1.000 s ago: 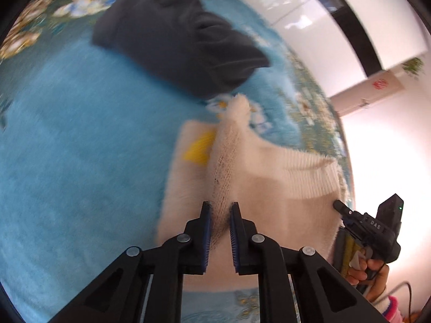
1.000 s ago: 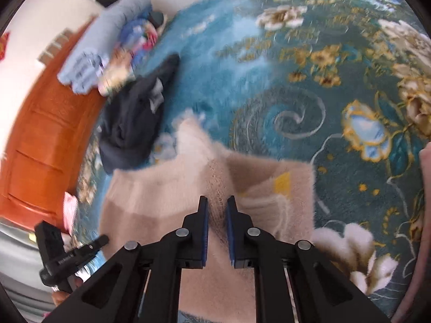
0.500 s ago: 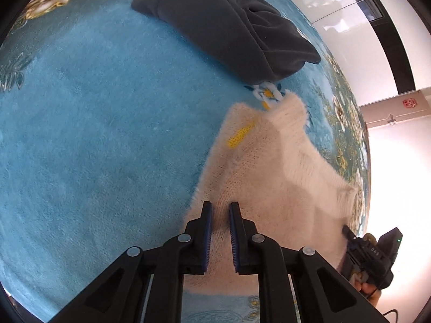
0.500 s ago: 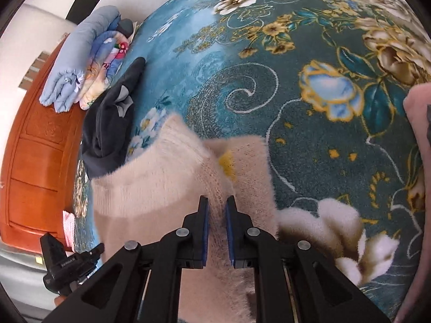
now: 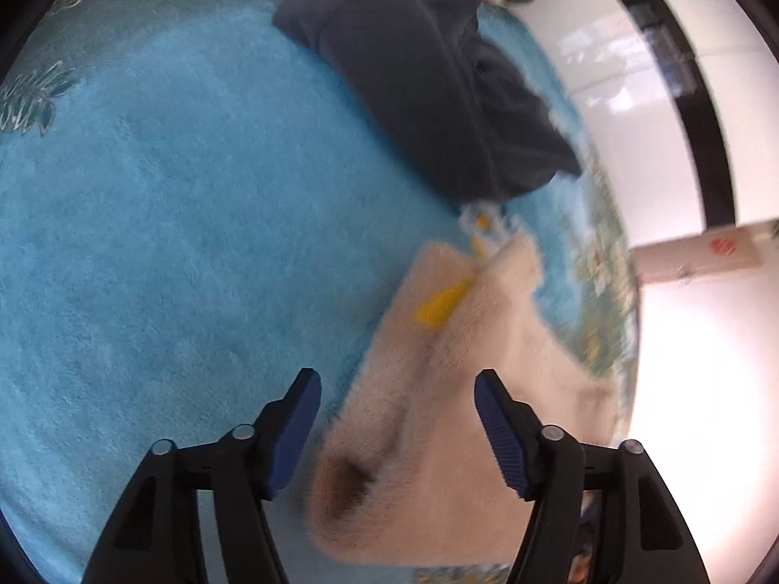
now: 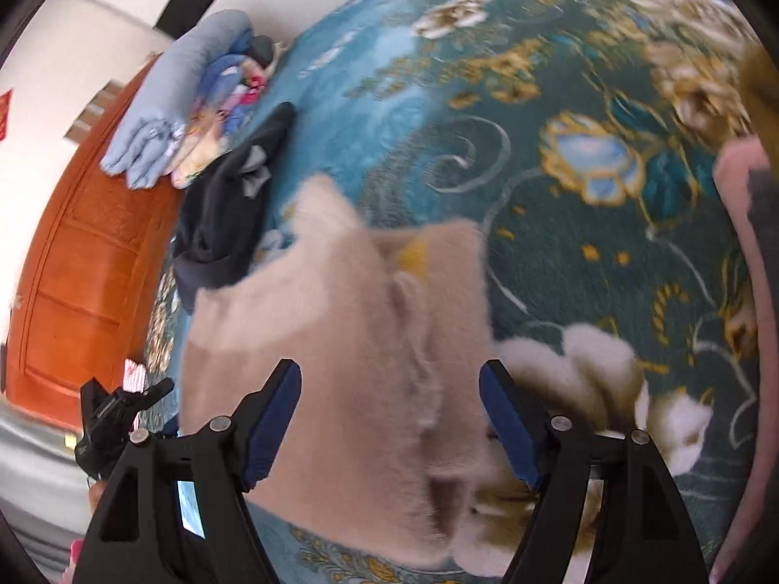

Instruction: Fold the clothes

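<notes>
A fuzzy beige sweater with a small yellow patch lies folded on the blue flowered carpet; it also shows in the right wrist view. My left gripper is open, its jaws wide apart just above the sweater's near edge, holding nothing. My right gripper is open too, over the sweater's other near edge. The left gripper's body shows low at the left of the right wrist view.
A dark crumpled garment lies beyond the sweater, also seen in the right wrist view. Folded light blue and patterned bedding sits by an orange wooden door. A pink item is at the right edge.
Both grippers were shut on the sweater's edge and carried it over; now both have opened and let it go, and the sweater rests folded on the carpet.
</notes>
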`<state>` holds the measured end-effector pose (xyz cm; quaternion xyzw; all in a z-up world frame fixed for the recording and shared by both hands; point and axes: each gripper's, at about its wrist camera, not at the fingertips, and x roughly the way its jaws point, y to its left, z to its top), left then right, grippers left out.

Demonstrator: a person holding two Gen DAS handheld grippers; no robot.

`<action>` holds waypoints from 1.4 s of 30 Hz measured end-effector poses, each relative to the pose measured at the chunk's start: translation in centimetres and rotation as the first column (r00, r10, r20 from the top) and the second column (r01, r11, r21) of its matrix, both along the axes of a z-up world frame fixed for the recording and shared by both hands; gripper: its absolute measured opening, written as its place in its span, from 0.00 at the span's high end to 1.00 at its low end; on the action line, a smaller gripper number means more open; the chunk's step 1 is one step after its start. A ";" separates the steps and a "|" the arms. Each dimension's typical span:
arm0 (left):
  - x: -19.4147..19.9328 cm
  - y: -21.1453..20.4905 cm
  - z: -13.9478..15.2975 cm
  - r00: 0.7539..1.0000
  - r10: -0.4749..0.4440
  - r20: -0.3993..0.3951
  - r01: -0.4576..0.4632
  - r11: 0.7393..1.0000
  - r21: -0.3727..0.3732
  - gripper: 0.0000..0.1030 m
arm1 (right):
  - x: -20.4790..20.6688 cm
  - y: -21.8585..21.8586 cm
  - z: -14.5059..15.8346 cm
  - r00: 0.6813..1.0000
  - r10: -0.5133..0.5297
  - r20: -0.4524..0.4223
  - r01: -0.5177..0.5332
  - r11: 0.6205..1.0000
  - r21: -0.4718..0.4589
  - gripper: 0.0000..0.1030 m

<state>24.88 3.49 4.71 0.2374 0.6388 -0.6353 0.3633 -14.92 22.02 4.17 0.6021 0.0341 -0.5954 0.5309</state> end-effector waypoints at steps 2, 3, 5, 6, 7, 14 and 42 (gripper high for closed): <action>-0.6 -0.2 -0.7 1.000 -0.017 -0.002 0.017 0.999 0.037 0.32 | -0.4 0.0 -1.1 0.997 -0.016 0.071 0.016 1.000 -0.001 0.25; -0.8 -0.3 -1.1 1.000 -0.026 -0.003 0.026 0.998 0.056 0.32 | -0.5 -0.1 -1.6 0.994 -0.021 0.104 0.021 1.000 0.001 0.24; -1.4 -0.5 -1.9 0.999 -0.042 -0.006 0.043 0.995 0.093 0.32 | -0.7 -0.1 -2.3 0.991 -0.034 0.133 0.035 0.999 -0.005 0.20; -1.6 -0.6 -2.2 0.999 -0.045 -0.013 0.047 0.993 0.110 0.32 | -0.8 -0.1 -2.6 0.990 -0.033 0.139 0.034 0.999 -0.005 0.20; -1.6 -0.8 -2.5 0.999 -0.032 -0.032 0.035 0.992 0.120 0.32 | -0.8 -0.2 -3.0 0.989 -0.028 0.146 0.028 1.000 0.002 0.20; -2.8 -2.1 -3.5 0.997 -0.009 -0.076 0.019 0.991 0.132 0.31 | -1.4 -0.4 -4.4 0.966 -0.019 0.260 0.020 1.000 -0.001 0.20; -2.6 -3.9 -6.3 0.969 0.095 -0.227 -0.046 0.976 0.213 0.30 | -1.9 -1.0 -4.9 0.951 -0.078 0.299 0.089 0.996 -0.021 0.35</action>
